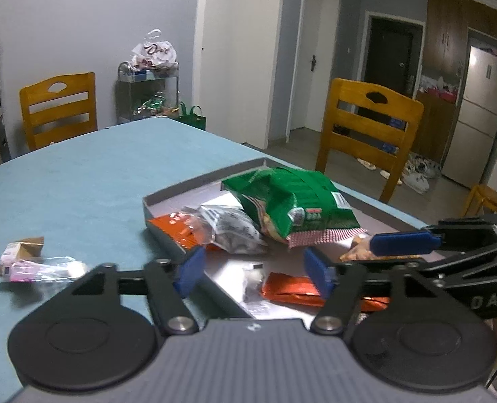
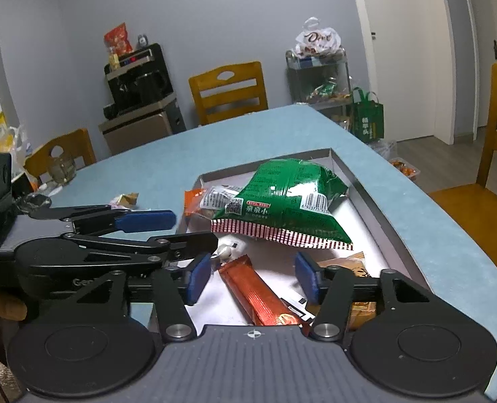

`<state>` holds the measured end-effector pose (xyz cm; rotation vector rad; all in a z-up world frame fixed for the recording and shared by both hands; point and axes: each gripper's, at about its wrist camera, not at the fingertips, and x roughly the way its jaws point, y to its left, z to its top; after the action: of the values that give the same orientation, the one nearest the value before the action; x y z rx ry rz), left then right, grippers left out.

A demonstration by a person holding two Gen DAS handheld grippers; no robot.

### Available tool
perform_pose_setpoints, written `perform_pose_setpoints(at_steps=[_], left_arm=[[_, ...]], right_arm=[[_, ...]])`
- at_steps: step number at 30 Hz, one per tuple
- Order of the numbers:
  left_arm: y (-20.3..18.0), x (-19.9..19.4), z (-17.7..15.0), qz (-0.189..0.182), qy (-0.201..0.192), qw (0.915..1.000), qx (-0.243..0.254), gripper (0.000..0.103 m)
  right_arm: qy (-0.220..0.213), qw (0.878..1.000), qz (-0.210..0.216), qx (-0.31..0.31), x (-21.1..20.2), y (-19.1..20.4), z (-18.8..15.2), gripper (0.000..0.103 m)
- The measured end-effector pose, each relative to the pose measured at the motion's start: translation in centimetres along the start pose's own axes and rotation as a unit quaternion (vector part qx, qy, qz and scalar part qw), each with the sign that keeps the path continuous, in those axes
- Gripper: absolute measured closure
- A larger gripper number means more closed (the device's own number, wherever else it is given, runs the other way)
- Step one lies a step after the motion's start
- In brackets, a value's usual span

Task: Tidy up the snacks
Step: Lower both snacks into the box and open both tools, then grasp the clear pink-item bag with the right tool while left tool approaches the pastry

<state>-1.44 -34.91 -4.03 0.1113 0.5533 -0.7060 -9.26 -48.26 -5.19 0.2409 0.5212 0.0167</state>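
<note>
Both grippers hover spread and empty over the shallow grey tray [image 2: 376, 194] collecting the snacks: the left gripper [image 1: 253, 268] above the near corner, the right gripper [image 2: 253, 277] straddling an orange wrapper bar [image 2: 258, 295] — the green chip bag [image 2: 288, 198] lies just ahead. A pink packet [image 1: 30, 265], possibly candy, waits outside, left.

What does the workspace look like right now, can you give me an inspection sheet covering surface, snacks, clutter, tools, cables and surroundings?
Surface: blue table, a shallow grey tray near its edge.
Job's things: green snack bag lies on top of the other packets in the tray; orange bar and clear packet also inside.
Clutter: pink wrapper and small carton on the table outside the tray.
Grippers: left tool open, nothing between its pads; right tool open above the orange bar, not pressing it.
Cables: nothing seen.
Surroundings: wooden chairs, cart with bags, fridge.
</note>
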Motion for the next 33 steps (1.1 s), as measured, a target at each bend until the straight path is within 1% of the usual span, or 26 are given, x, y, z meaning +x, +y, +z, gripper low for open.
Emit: perform_pose_setpoints(at_steps=[4, 8, 13, 16, 20, 23, 29, 32, 33], left_arm=[[0.8, -0.9, 0.2, 0.0, -0.01, 0.9999, -0.008, 0.024], [1.4, -2.0, 0.3, 0.005, -0.024, 0.9996, -0.011, 0.019], [2.5, -3.7, 0.6, 0.009, -0.038, 0.999, -0.021, 0.018], [3.5, -4.9, 1.1, 0.018, -0.045, 0.9986, -0.022, 0.018], [5.1, -7.5, 2.5, 0.039, -0.075, 0.9961, -0.025, 0.017], [6.4, -9.7, 3.6, 0.048, -0.096, 0.9937, -0.033, 0.013], [9.2, -14.2, 5.6, 0.07, -0.132, 0.9876, -0.046, 0.012], [10.6, -16.1, 6.0, 0.081, -0.14, 0.9852, -0.056, 0.007], [11.1, -16.5, 5.9, 0.084, -0.141, 0.9847, -0.058, 0.006]], right_arm=[[-0.006, 1.0, 0.003, -0.002, -0.3, 0.3, 0.1, 0.034], [-0.01, 1.0, 0.005, -0.007, -0.6, 1.0, 0.4, 0.03], [-0.013, 1.0, 0.013, -0.008, -0.7, 2.2, 1.2, 0.03], [-0.021, 0.999, 0.018, -0.017, -0.9, 3.6, 2.3, 0.029], [-0.047, 0.998, 0.026, -0.041, -1.5, 5.8, 4.6, 0.028], [-0.062, 0.996, 0.042, -0.054, -1.8, 7.6, 6.3, 0.027], [-0.094, 0.989, 0.068, -0.095, -2.5, 11.3, 9.2, 0.024], [-0.102, 0.987, 0.084, -0.094, -2.4, 12.8, 10.2, 0.024], [-0.103, 0.986, 0.088, -0.093, -2.3, 13.1, 10.4, 0.024]])
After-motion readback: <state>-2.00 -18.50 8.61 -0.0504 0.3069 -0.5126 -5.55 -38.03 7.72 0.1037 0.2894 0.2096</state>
